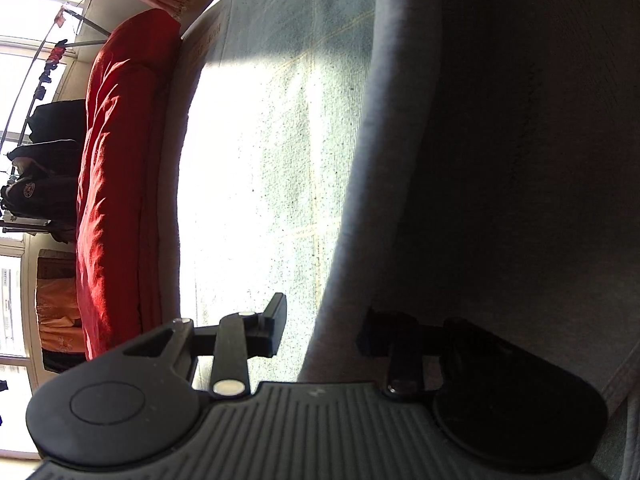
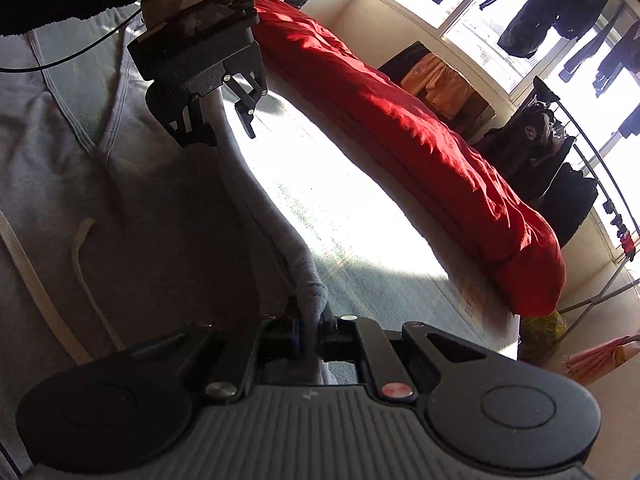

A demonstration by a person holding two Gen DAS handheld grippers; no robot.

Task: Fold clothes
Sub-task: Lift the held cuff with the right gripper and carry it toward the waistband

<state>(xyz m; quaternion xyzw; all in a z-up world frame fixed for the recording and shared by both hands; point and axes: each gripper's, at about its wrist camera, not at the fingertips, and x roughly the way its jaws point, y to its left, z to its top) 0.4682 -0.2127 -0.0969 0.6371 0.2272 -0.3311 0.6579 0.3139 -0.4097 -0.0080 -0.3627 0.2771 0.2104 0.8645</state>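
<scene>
Right tool (image 2: 310, 338) sits closed tight on a bunched edge of the grey sweatshirt (image 2: 132, 184), a soft knit ridge rising from between its black fingers. Left tool (image 1: 322, 330) stands with its fingers wide apart, and the folded edge of the same garment runs up between them; one finger lies over the sunlit mat, the other against the shaded cloth, nothing pinched. In the right wrist view that left tool appears farther along the ridge, held by the person's hand (image 2: 168, 4) under a dark sleeve.

The sweatshirt is fleecy and matte, with stitched seams and a pale cream drawstring (image 2: 86, 268) curling across it. It lies spread over a blue-green woven mat (image 1: 276, 168) with thin orange lines, partly washed out by sunlight. Beyond the mat lies a long, rumpled red quilt (image 2: 420, 128). Farther off, dark clothes (image 2: 548, 16) hang at bright windows.
</scene>
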